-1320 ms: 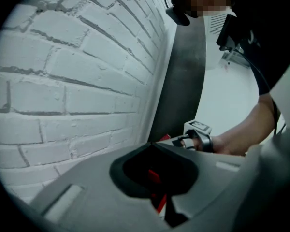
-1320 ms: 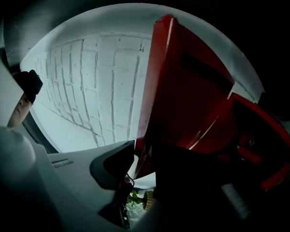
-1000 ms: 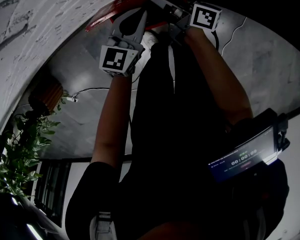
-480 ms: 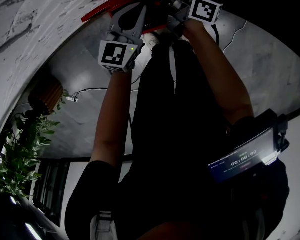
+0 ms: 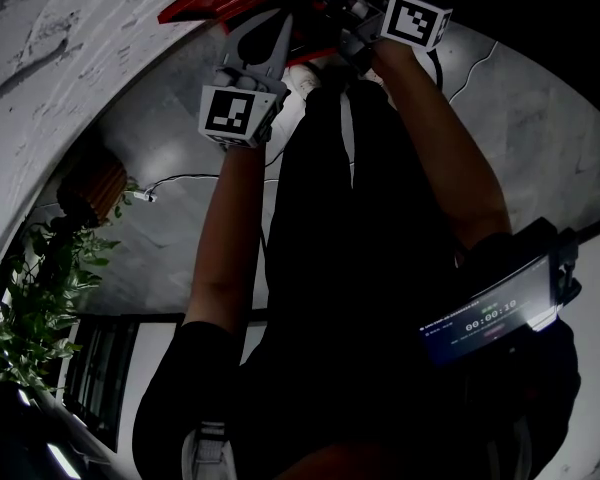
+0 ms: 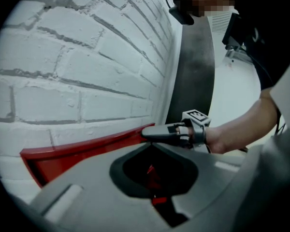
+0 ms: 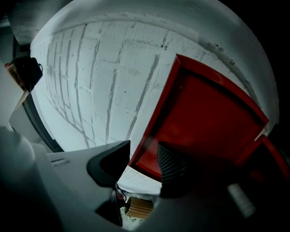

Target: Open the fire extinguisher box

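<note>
At the lower left of the head view a leafy plant (image 5: 40, 308) is seen under a white brick wall (image 5: 70, 58). At top centre, the fire extinguisher box (image 5: 205, 3) is pinched at its red edge by the left gripper (image 6: 151, 144). That edge is straddled, unpressed, by the right gripper (image 7: 141, 162), its jaws just widened. At lower right a lit screen (image 5: 485, 318) is seen.

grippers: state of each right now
Left gripper: closed at the red door edge, grip unclear
Right gripper: open, just opened further, red door edge between jaws

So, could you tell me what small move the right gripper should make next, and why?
Probably draw the right gripper back off the red door. Its jaws have just been opening, and the door's edge stands loose between them with neither pad pressing, so it looks released.
</note>
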The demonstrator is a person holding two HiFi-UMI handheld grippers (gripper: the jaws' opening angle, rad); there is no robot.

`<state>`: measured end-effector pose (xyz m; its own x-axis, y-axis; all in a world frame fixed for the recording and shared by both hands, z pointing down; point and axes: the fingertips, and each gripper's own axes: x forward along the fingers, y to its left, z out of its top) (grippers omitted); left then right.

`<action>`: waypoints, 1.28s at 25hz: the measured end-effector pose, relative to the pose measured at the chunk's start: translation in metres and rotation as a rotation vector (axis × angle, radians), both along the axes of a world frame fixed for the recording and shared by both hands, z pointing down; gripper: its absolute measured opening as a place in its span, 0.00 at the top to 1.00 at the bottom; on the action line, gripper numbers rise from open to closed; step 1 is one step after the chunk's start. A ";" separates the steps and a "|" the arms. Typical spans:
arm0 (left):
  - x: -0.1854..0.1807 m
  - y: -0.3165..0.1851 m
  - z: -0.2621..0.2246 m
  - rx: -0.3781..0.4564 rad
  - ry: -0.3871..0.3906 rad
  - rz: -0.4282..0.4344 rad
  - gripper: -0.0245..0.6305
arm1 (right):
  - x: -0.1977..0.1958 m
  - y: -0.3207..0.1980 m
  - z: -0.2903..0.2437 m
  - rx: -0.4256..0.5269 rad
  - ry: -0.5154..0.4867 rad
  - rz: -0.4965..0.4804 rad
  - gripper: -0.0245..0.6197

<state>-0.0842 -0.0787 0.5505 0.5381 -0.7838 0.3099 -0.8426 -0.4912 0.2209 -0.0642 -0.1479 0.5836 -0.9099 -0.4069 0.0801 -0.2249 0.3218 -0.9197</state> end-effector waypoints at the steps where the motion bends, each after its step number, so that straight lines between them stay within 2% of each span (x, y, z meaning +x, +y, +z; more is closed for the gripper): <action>1: -0.002 0.002 0.001 -0.004 0.000 -0.002 0.96 | 0.000 0.002 -0.001 0.009 0.008 -0.005 0.70; 6: -0.009 0.012 -0.014 0.000 -0.008 -0.022 0.96 | 0.002 0.005 -0.026 0.068 0.004 -0.022 0.74; 9: -0.009 0.026 -0.035 0.011 -0.008 -0.028 0.96 | 0.012 0.016 -0.054 0.114 0.037 -0.039 0.75; 13: -0.006 0.039 -0.065 0.015 0.030 -0.043 0.96 | 0.025 0.032 -0.092 0.198 0.079 -0.072 0.80; 16: 0.003 0.045 -0.095 0.043 0.029 -0.024 0.96 | 0.031 0.052 -0.128 0.315 0.130 -0.134 0.85; 21: 0.024 0.051 -0.166 0.126 0.042 0.019 0.96 | 0.042 0.084 -0.194 0.622 0.279 -0.170 0.91; 24: 0.037 0.063 -0.214 0.143 0.054 0.042 0.96 | 0.042 0.106 -0.240 0.764 0.306 -0.204 0.94; 27: 0.040 0.078 -0.240 0.169 0.063 0.060 0.96 | 0.034 0.129 -0.275 0.847 0.287 -0.269 0.94; 32: 0.042 0.106 -0.288 0.190 0.095 0.059 0.96 | 0.035 0.157 -0.334 0.906 0.243 -0.343 0.94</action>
